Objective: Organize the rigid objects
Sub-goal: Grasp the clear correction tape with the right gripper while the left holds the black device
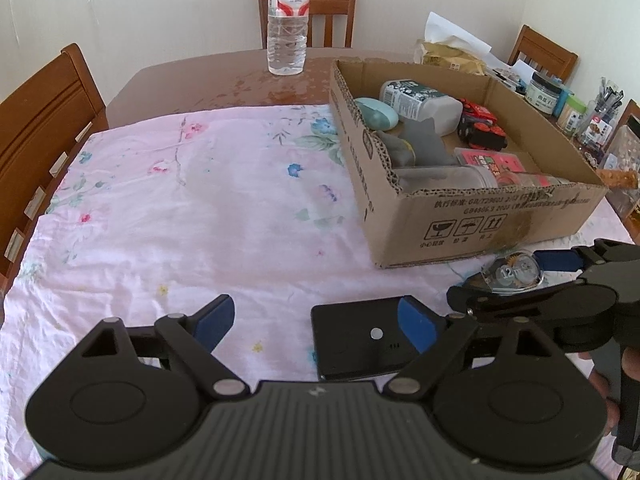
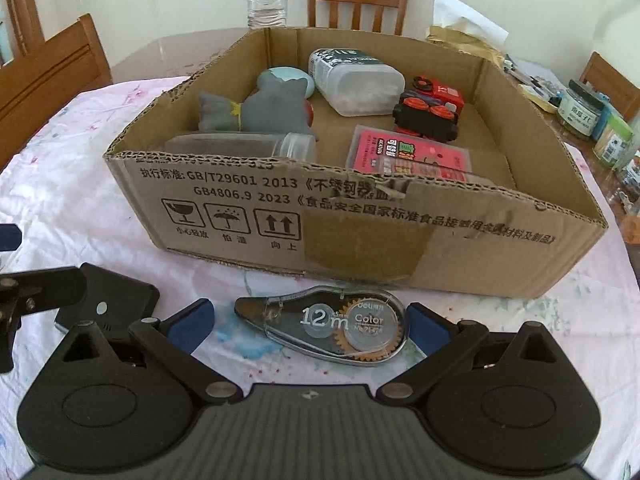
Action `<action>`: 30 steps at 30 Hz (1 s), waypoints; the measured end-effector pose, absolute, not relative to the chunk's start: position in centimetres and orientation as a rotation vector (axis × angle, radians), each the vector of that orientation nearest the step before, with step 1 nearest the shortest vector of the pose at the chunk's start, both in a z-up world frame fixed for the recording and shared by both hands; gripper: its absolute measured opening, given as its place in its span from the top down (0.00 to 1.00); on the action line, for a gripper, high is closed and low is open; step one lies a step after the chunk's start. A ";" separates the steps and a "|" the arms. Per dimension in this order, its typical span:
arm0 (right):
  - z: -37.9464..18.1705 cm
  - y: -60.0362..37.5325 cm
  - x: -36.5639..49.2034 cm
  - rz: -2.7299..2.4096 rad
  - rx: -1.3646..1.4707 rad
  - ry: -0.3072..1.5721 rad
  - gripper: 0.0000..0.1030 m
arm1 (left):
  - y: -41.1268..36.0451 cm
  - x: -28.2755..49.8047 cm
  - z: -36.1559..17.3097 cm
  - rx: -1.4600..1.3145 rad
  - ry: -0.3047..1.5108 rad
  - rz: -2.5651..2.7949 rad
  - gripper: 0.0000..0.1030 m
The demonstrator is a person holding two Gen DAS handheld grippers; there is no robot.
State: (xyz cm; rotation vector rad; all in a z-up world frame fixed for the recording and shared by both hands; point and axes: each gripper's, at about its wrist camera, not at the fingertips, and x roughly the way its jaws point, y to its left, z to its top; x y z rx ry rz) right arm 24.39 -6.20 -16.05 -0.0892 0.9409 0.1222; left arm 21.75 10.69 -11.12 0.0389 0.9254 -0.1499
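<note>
A clear correction-tape dispenser (image 2: 332,324) lies on the pink floral cloth just before the cardboard box (image 2: 360,236). My right gripper (image 2: 310,326) is open around it, one blue pad off each end, apart from it. A flat black device (image 1: 356,340) lies on the cloth to the tape's left. My left gripper (image 1: 316,322) stands open above the cloth; its right fingertip (image 1: 416,324) overlaps the device's right end, and nothing is gripped. The box holds a grey plush toy (image 2: 276,112), a white bottle (image 2: 356,80), a red and black toy truck (image 2: 430,110), a pink packet (image 2: 408,156) and a clear jar (image 2: 240,146).
A tall water bottle (image 1: 288,28) stands on the bare wood behind the cloth. Wooden chairs (image 1: 36,120) ring the table. Jars, pens and packets (image 1: 544,90) crowd the right edge beyond the box. The cloth (image 1: 180,200) spreads left of the box.
</note>
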 end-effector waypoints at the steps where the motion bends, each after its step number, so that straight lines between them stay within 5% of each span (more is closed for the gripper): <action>1: -16.0 -6.2 24.4 0.115 -0.088 0.939 0.04 | 10.7 21.8 -11.1 0.038 0.926 -0.150 0.14; 5: -15.8 -6.3 24.5 0.106 -0.090 0.933 0.10 | 10.5 21.6 -11.4 0.035 0.933 -0.152 0.14; 20: -15.5 -10.7 22.7 0.134 -0.109 0.951 0.10 | 8.0 21.3 -13.5 0.024 1.004 -0.165 0.15; 24: -15.4 -11.1 22.3 0.123 -0.102 0.957 0.10 | 7.4 21.4 -13.9 0.047 0.998 -0.145 0.27; 30: -15.5 -11.2 22.1 0.074 -0.069 0.972 0.08 | 6.9 21.6 -13.8 0.060 0.994 -0.129 0.31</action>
